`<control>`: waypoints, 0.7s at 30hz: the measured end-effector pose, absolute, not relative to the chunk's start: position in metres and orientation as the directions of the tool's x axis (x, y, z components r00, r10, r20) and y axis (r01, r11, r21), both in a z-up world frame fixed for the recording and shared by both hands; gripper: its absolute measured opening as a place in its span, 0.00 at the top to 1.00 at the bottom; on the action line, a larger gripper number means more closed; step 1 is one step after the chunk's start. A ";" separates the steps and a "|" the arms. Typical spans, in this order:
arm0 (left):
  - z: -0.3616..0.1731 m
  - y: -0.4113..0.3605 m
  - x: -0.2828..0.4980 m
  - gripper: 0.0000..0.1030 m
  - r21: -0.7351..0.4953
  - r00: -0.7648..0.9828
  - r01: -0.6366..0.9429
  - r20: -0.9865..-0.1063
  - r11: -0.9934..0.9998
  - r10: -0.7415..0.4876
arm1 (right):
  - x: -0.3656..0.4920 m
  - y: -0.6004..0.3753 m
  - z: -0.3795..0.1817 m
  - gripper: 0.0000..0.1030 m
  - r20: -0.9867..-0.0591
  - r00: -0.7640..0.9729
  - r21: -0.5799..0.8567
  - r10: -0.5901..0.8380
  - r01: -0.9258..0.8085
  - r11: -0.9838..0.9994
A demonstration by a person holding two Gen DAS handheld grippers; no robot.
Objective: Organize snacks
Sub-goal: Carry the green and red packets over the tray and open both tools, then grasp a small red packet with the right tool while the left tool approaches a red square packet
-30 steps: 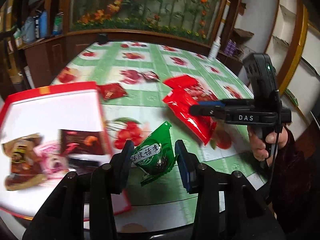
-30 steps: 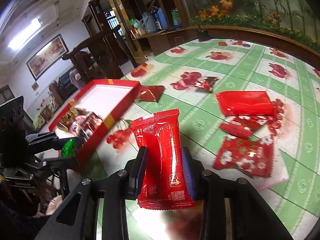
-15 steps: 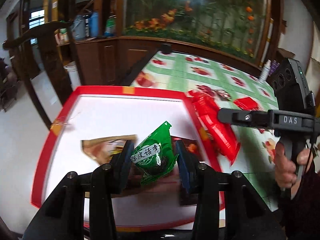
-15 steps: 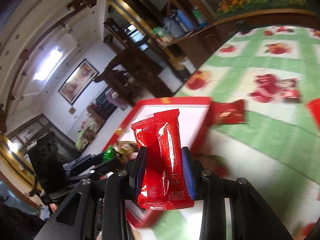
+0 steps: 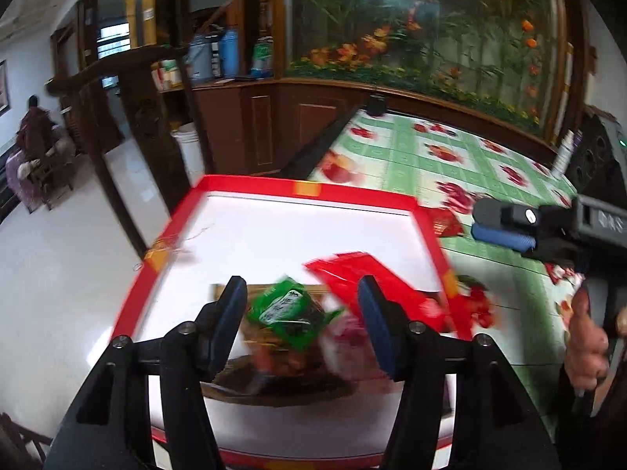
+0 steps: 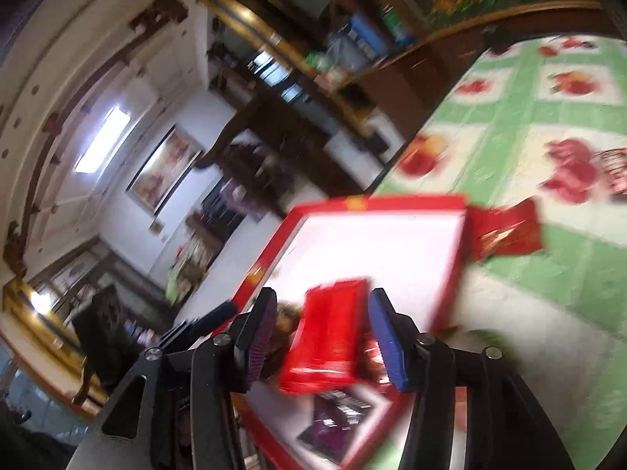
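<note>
A red-rimmed white tray (image 5: 298, 231) lies at the table's left edge. My left gripper (image 5: 303, 321) is open above it; the green snack packet (image 5: 288, 315) is loose below the jaws, blurred, over several brown and pink snacks. My right gripper (image 6: 321, 337) is open too, over the tray (image 6: 384, 231); the long red packet (image 6: 327, 340) is free between its jaws, blurred. The red packet also shows in the left wrist view (image 5: 376, 286), inside the tray. The right gripper shows at the right of the left wrist view (image 5: 505, 225).
A green tablecloth with red fruit prints (image 5: 423, 156) covers the table. A small red packet (image 6: 509, 233) lies just past the tray's far right corner, and a dark packet (image 6: 615, 170) farther right. The table edge and floor (image 5: 58, 274) lie left of the tray.
Both grippers opened over the tray. The green packet left the left jaws and the red packet left the right jaws; both now lie in or drop toward the tray.
</note>
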State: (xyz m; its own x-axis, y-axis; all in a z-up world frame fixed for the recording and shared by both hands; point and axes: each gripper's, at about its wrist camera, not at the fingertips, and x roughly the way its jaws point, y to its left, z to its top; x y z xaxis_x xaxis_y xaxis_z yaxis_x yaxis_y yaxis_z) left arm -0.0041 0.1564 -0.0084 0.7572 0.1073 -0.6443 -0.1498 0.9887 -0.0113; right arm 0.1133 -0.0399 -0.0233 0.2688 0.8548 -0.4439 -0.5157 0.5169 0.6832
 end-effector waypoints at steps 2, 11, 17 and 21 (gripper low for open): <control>-0.004 0.143 -0.001 0.33 -0.004 0.761 -0.111 -0.644 0.994 0.083 | 0.121 -0.063 -0.022 0.50 -0.453 0.315 0.684 0.834 -0.478 0.552; 0.026 0.079 0.066 0.27 -0.019 0.720 0.057 -0.692 0.998 -0.054 | 0.152 -0.208 -0.009 0.45 -0.458 0.584 0.668 0.670 -0.272 0.693; 0.012 0.038 0.139 0.27 -0.014 0.630 0.054 -0.775 0.998 -0.045 | 0.155 -0.289 -0.007 0.39 -0.425 0.677 0.709 0.601 -0.164 0.686; 0.002 0.021 0.181 0.27 0.001 0.586 0.065 -0.809 0.998 -0.038 | 0.156 -0.308 -0.006 0.39 -0.428 0.688 0.713 0.586 -0.141 0.686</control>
